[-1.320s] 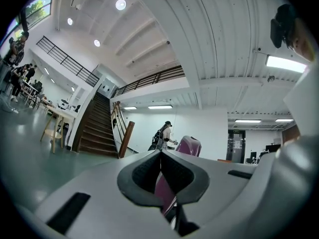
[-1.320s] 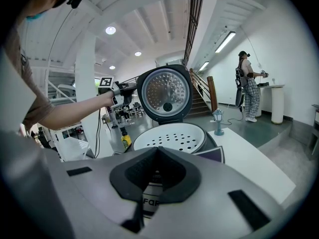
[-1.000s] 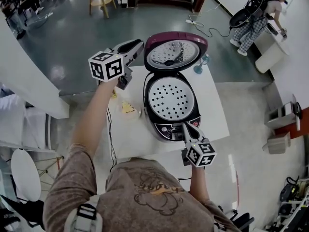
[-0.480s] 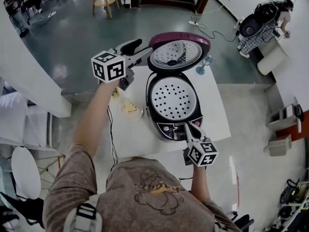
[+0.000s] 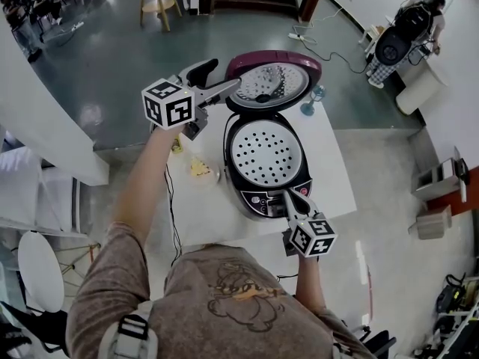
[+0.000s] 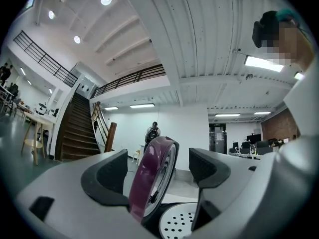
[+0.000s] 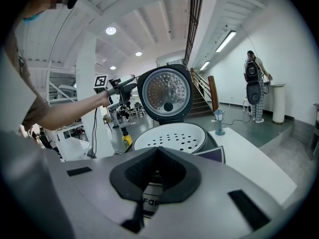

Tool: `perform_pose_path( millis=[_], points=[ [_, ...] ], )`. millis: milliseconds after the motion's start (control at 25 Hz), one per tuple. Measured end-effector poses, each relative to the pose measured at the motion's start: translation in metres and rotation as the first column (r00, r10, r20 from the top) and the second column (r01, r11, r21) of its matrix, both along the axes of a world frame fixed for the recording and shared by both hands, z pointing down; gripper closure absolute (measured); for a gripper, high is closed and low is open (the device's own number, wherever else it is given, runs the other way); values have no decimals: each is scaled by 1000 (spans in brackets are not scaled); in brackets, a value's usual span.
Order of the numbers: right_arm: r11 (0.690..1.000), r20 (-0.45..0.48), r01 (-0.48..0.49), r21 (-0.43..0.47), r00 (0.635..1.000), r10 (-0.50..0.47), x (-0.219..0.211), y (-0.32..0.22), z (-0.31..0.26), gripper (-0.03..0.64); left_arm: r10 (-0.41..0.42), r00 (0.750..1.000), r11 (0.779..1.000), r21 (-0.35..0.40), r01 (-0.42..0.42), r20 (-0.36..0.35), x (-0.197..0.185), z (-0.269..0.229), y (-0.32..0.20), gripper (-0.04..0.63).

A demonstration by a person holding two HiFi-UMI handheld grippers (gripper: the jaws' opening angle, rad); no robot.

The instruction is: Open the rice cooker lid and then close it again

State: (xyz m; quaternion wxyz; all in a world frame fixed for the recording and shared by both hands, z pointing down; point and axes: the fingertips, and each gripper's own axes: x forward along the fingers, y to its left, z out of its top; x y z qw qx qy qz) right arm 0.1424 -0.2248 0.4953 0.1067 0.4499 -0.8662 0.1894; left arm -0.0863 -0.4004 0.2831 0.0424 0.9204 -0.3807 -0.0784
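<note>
Rice cooker (image 5: 263, 172) sits on the white table (image 5: 333, 172), its lid (image 5: 274, 81) standing upright on the rear hinge. Your left gripper (image 5: 227, 76) has just been opening: 2 jaws spread wide, the lid's rim between them, pads clear of it. Right gripper (image 5: 288, 197) is clenched on nothing, at the front panel. Expect a light, stiff, glossy shell, likely slippery; take the free rim opposite the hinge.

The rice cooker (image 5: 266, 163) sits middle of the table (image 5: 331, 174), lid (image 5: 273, 82) up at its far side, lantern (image 5: 308, 102) right of that, by the far edge.
</note>
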Motion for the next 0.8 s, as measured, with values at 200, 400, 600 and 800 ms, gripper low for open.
perform_pose_path(
  millis=[200,400,600,800],
  points=[
    [1000,0,-2,3,1000,2,0,0,1,614,13,1000,1000,-8,-13,12,12,1,-5,219],
    [1000,-2,-2,4,1000,2,0,0,1,615,31,999,999,-9,-31,21,22,1,-7,219],
    [1000,-3,-3,7,1000,3,0,0,0,614,42,999,999,-10,-42,25,29,1,-9,219],
    [1000,-3,-3,7,1000,3,1,0,-1,614,43,999,999,-11,-42,32,30,1,-9,220]
  ],
)
